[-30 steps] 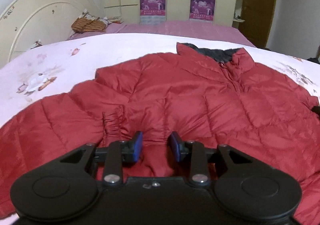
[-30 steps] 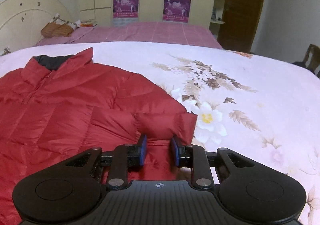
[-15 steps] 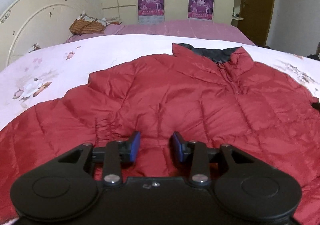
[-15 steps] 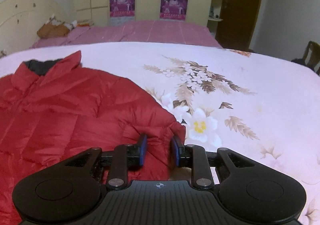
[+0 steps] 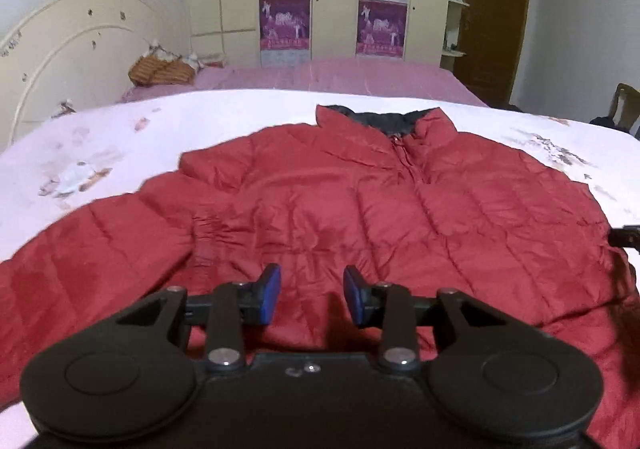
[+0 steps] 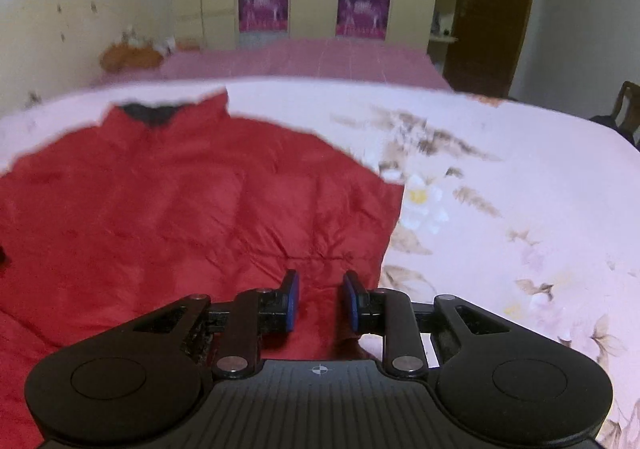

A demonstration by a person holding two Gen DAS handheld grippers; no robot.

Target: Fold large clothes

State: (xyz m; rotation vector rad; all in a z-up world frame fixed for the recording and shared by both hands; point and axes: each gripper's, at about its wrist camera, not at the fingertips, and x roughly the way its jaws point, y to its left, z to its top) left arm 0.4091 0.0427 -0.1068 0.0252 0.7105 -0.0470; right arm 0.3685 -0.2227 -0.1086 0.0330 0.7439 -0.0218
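Red jacket point(image 5: 360, 209) flat on bedspread point(image 6: 520, 177); claws seemingly empty.

- Left gripper point(image 5: 311, 293): matte black body, two round side discs, blue pads, silver screws.
- Right gripper point(image 6: 319, 299): same black build, ribbed top plate, small crosshair mark, blue pads.

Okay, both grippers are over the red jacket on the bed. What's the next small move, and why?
Probably lower the left gripper onto the near edge of the red jacket and pinch it. Its jaws stand open with nothing between them, the cuff already lies folded onto the body, and the collar end lies flat, so a bottom-up fold looks next.
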